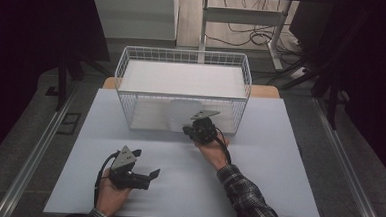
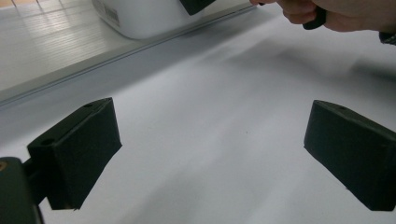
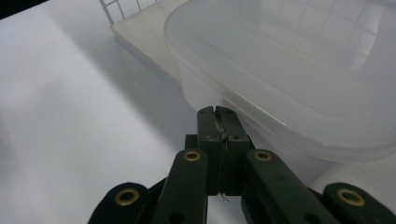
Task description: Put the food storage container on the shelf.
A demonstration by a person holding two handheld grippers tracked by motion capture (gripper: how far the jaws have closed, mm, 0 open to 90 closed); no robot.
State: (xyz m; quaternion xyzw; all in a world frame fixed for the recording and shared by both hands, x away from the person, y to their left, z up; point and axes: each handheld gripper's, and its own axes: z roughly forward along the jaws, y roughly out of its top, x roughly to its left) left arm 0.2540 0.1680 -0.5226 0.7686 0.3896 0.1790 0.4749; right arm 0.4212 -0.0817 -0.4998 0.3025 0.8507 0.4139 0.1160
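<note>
A translucent plastic container (image 3: 289, 79) stands at the front of a white wire basket (image 1: 183, 58); I cannot tell whether it is inside the wires. The container (image 1: 180, 115) looks milky white from above. My right gripper (image 3: 215, 112) is shut with nothing between its jaws. Its tips sit just under the container's rim, close against the wall. In the high view the right gripper (image 1: 189, 130) points at the container from the front right. My left gripper (image 2: 210, 149) is open over the bare white tabletop, its jaws wide apart. The left gripper (image 1: 149, 178) hovers near the table's front left.
The white table surface (image 1: 257, 182) reaches to both sides of the basket. A pale board (image 3: 140, 32) lies under the basket and container. The other hand (image 2: 327, 14) shows at the top of the left gripper view. Dark floor and metal rails flank the table.
</note>
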